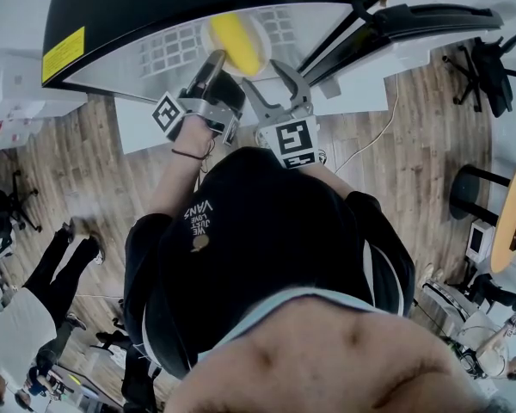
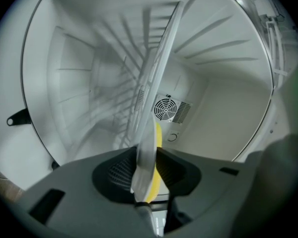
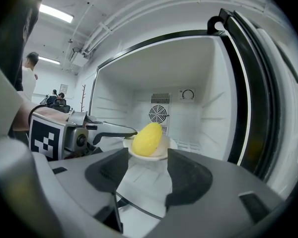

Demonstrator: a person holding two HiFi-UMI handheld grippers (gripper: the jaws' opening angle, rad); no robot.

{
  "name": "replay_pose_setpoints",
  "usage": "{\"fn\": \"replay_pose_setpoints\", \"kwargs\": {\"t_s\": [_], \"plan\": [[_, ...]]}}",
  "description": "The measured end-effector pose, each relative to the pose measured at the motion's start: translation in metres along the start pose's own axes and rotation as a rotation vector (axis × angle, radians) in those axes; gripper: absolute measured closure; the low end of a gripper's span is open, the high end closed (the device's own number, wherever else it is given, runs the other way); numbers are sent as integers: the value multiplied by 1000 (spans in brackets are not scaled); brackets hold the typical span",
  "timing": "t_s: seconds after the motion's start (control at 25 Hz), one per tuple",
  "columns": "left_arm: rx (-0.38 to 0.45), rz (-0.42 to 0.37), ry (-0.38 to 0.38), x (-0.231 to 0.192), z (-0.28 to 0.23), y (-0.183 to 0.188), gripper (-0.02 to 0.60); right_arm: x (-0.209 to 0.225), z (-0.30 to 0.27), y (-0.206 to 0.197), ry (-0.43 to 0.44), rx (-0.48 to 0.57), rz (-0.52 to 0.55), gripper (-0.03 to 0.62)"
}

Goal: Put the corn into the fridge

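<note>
Inside the fridge (image 3: pixel 208 108), your left gripper (image 2: pixel 146 172) pinches the rim of the plate (image 3: pixel 150 156) carrying the corn (image 3: pixel 147 139). Your right gripper (image 3: pixel 148 171) hangs nearby, jaws spread.

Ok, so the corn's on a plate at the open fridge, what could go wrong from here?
1. The left gripper pinches the plate by its rim only, so the plate may tip, and the loose corn could roll off.
2. The right gripper, jaws apart and empty, points at the plate from close by and might bump it.
</note>
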State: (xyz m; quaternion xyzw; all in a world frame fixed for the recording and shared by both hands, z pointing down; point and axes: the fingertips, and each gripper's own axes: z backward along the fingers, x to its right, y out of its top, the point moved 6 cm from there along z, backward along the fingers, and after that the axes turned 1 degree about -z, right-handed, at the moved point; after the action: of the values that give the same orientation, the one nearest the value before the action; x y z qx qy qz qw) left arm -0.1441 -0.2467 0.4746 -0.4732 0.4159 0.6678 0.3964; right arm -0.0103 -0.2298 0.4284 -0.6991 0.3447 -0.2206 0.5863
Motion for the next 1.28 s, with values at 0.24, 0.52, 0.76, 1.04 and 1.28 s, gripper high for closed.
{"fn": "replay_pose_setpoints", "kwargs": {"t_s": [0.24,0.52,0.76,1.04,1.28], "plan": [[3,-1,-10,1,0,-1,469,1,-5,1,19,-4,18,356],[11,-13,-15,2,0,-2,456,2,-11,3,39,-2,21,354],[16,-10,-18,2,0,-2,453,5,-18,4,57,-7,18,353],[20,16,-37,2,4,-1,451,12,-34,7,53,-17,39,353],[42,21,-37,-1,7,3,451,19,-43,8,52,-25,41,353]]}}
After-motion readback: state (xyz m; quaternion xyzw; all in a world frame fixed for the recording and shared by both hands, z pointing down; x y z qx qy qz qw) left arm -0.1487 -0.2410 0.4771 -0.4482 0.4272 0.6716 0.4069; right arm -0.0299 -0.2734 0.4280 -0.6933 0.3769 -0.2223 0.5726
